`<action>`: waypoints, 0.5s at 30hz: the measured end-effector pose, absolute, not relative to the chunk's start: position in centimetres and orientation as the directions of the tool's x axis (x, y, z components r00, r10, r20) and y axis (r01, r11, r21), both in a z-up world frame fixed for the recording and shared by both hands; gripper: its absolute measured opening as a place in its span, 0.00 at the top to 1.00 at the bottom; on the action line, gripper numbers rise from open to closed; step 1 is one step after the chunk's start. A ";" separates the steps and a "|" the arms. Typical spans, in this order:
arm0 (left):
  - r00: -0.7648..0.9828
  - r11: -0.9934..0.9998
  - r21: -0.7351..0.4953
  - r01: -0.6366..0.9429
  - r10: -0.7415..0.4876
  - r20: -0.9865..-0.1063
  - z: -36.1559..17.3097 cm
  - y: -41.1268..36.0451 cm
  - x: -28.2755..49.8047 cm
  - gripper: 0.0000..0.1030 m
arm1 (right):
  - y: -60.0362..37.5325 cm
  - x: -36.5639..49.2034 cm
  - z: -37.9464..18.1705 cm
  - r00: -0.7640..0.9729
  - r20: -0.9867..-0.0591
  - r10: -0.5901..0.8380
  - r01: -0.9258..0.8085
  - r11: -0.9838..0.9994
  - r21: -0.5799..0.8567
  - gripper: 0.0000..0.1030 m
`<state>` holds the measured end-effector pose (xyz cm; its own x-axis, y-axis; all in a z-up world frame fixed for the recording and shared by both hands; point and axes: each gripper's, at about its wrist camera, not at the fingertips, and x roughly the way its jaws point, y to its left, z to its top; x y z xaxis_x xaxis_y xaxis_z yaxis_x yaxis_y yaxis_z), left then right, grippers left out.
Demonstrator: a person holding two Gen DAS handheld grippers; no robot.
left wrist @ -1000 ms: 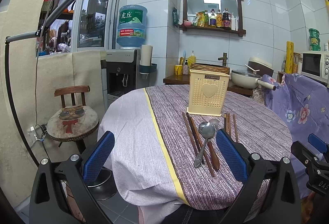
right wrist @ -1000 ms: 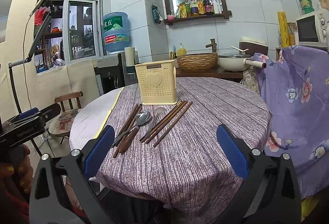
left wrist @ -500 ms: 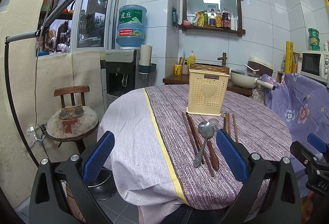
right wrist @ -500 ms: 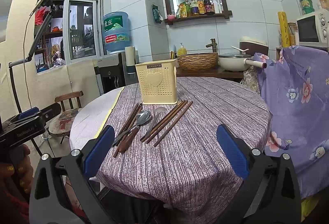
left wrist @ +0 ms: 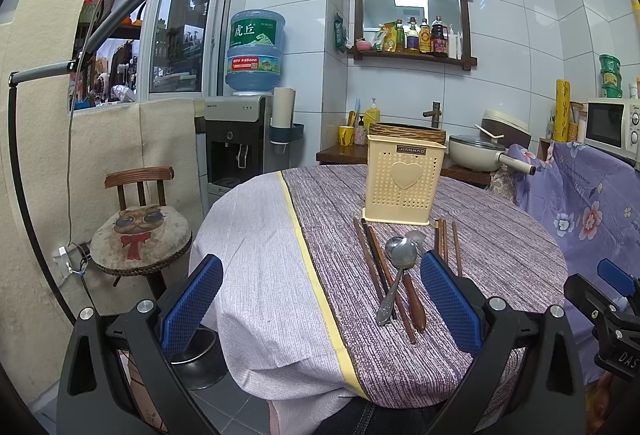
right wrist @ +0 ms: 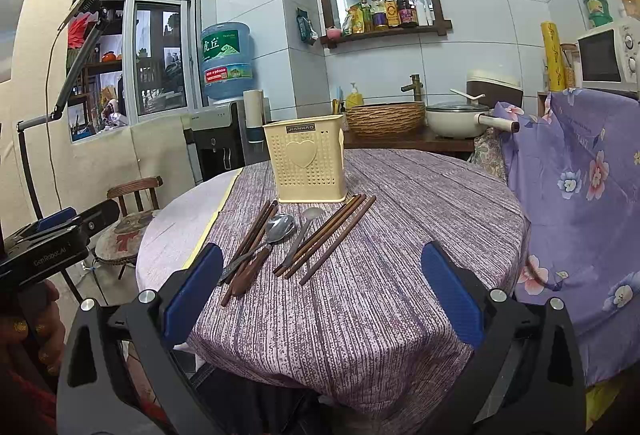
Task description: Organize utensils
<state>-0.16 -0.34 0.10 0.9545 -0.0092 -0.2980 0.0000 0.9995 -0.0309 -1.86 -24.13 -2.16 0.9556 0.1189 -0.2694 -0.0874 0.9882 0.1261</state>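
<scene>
Utensils are all lying on the table (right wrist: pixel 400 315), none picked up. Our left gripper (left wrist: pixel 322 299) and right gripper (right wrist: pixel 322 295) both hang wide apart and empty at the near edge. Just past them we've got a metal spoon (right wrist: pixel 280 225), a second spoon (right wrist: pixel 306 225) and brown chopsticks (right wrist: pixel 332 235) either side. Behind those stands the yellow holder (right wrist: pixel 306 163), upright.

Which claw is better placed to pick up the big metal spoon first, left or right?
Left, probably. The metal spoon lies just ahead of the open left claw, near its right finger. From the open right claw it sits off to the left.
</scene>
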 end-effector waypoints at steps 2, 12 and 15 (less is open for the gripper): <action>0.955 1.000 -0.031 0.000 -0.009 -0.298 0.1 -0.4 -0.2 0.05 | -24.1 -1.9 -2.2 0.956 -0.269 0.119 -0.088 0.988 0.127 0.05; 0.955 1.000 -0.030 0.000 -0.009 -0.298 0.0 -0.3 -0.2 0.05 | -24.0 -1.8 -2.2 0.955 -0.270 0.119 -0.087 0.988 0.127 0.05; 0.955 1.000 -0.031 0.000 -0.010 -0.298 0.0 -0.3 -0.2 0.05 | -24.0 -1.8 -2.2 0.955 -0.271 0.119 -0.087 0.988 0.126 0.05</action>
